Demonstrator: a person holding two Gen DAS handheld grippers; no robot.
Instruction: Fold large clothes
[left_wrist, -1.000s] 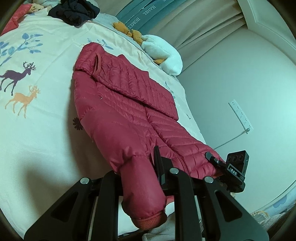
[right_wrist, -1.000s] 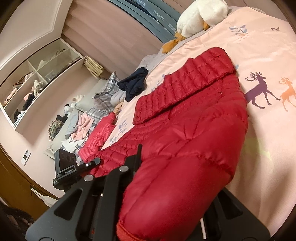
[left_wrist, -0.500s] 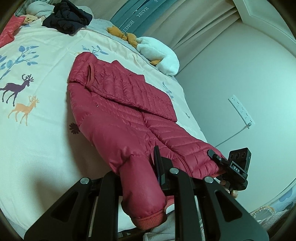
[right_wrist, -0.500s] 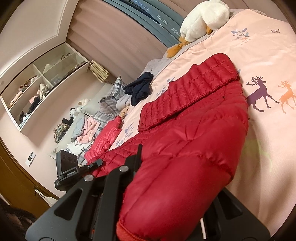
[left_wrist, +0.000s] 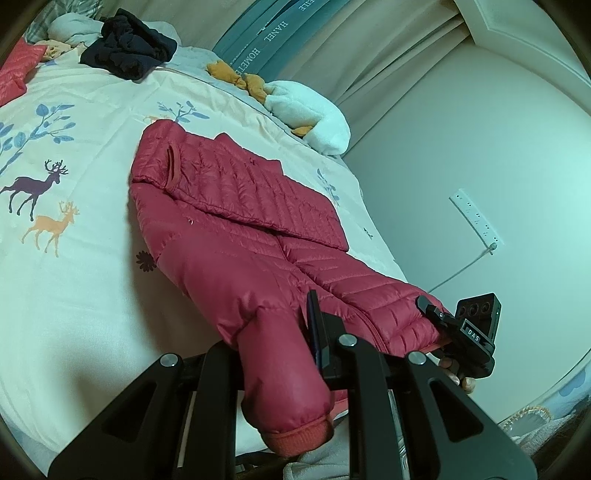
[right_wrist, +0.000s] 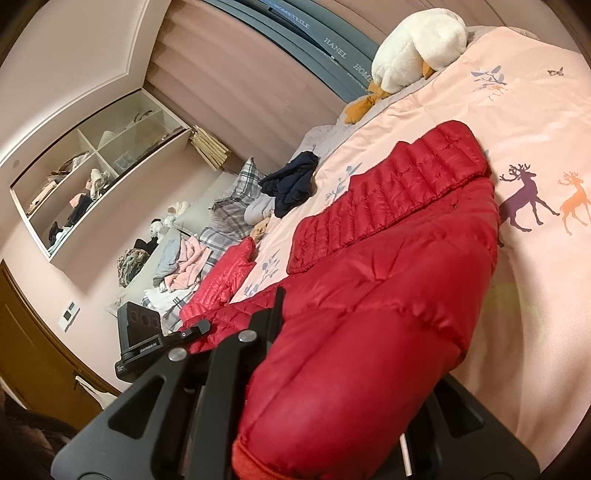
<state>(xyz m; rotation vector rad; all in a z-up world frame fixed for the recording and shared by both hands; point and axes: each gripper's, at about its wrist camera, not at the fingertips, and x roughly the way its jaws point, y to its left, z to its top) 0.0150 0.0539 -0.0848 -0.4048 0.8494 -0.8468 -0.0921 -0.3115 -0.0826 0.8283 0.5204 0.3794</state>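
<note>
Both grippers grip the near end of the red down jacket (left_wrist: 236, 229), which lies lengthwise on the bed (left_wrist: 74, 288) with its collar end far from me. Left gripper (left_wrist: 295, 354) is clamped on a cuffed sleeve (left_wrist: 291, 398): the puffy fabric fills the gap between the black fingers (left_wrist: 317, 332) and the ribbed cuff hangs down past the mount. From that same view I see my right gripper (left_wrist: 436, 321) off to the side, nipping the jacket's lower edge at the corner of the bed. In the right wrist view, the right gripper (right_wrist: 325, 369) is buried under a thick fold of jacket that bulges between its fingers, so it is closed on the cloth too; my left gripper (right_wrist: 192, 328) shows beyond, holding the other near corner. One quilted panel is folded across the jacket's upper part. Farther up the deer-printed bedspread lie a dark blue garment (left_wrist: 129, 55) and a white plush duck (right_wrist: 417, 48) near the headboard. A second red garment (right_wrist: 225, 273) lies at the bed's edge, beside a heap of clothes (right_wrist: 184, 258).
</note>
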